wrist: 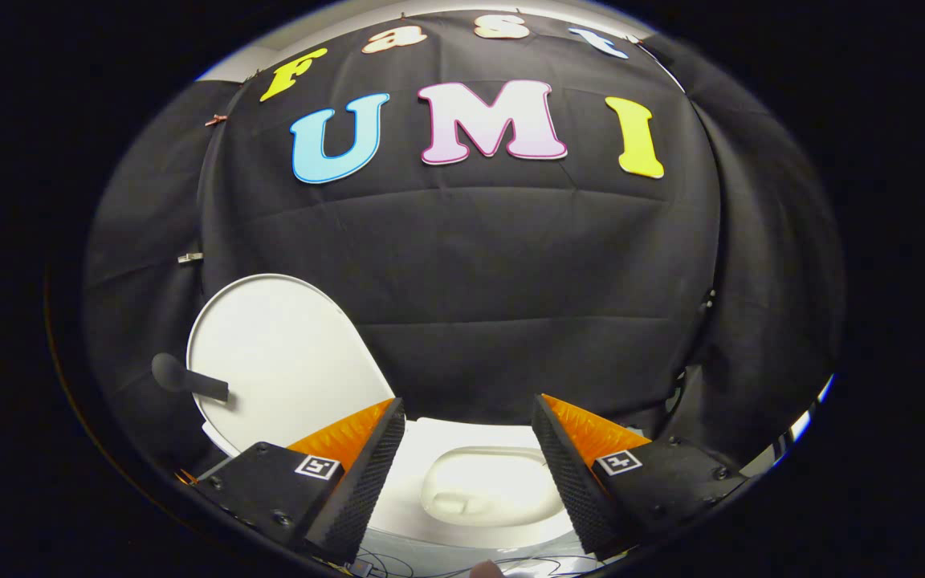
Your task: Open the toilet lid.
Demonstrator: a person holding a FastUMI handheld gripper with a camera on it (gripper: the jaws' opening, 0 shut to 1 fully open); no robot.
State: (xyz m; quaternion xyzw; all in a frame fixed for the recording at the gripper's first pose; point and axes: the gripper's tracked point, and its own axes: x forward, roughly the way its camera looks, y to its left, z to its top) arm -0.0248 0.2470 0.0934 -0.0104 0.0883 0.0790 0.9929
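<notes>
A: Looking along the fingers from here, I start at nine o'clock: the toilet lid stands raised, a smooth white oval with a matte sheen, tilted back against the black cloth wall. A dark handle with a rounded knob end sticks out from its outer edge.

B: And the gripper?

A: The gripper is spread wide, holding nothing. Each of the fingers is a wedge shape, with a ribbed, finely toothed inner face and a flat plate behind it carrying a small square marker.

B: What lies between them?

A: At six o'clock, just ahead of the tips and lower down, I see the toilet seat, glossy white and broad, ringing the bowl, a rounded hollow with a smooth, bright surface. Nothing touches the fingers.

B: Further right?

A: Toward three o'clock the cloth hangs in soft folds, creased in horizontal lines. At the very bottom, thin wires trail across a pale floor.

B: So the lid?

A: Up, well clear of the seat, off beyond the left finger.
</notes>
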